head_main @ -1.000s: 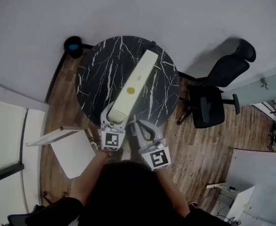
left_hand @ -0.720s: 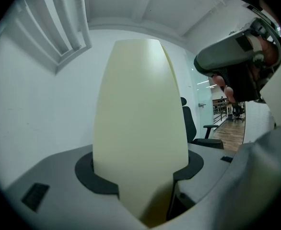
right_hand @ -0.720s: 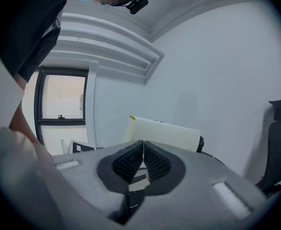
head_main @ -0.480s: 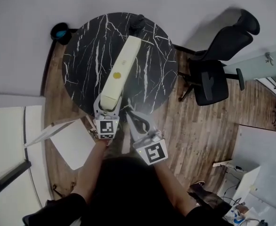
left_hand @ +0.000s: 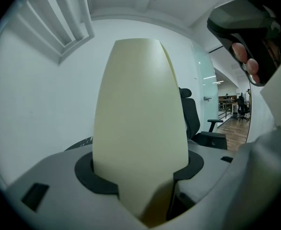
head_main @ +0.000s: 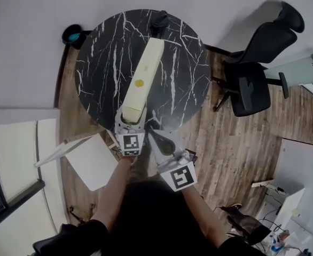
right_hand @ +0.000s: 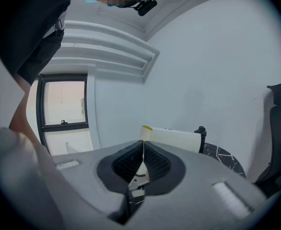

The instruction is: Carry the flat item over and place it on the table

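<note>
Ahead of both claws we see the round black marble table, and an office chair stands well off to the right of the right claw. The long cream flat item runs straight away from the left claw over the table top; we cannot tell whether it rests there. The left claw's jaws stand wide and clamp the item's near end. The right claw, just beside it, is closed on nothing. Far beyond the left claw, a small dark bin on the floor shows blue inside.
</note>
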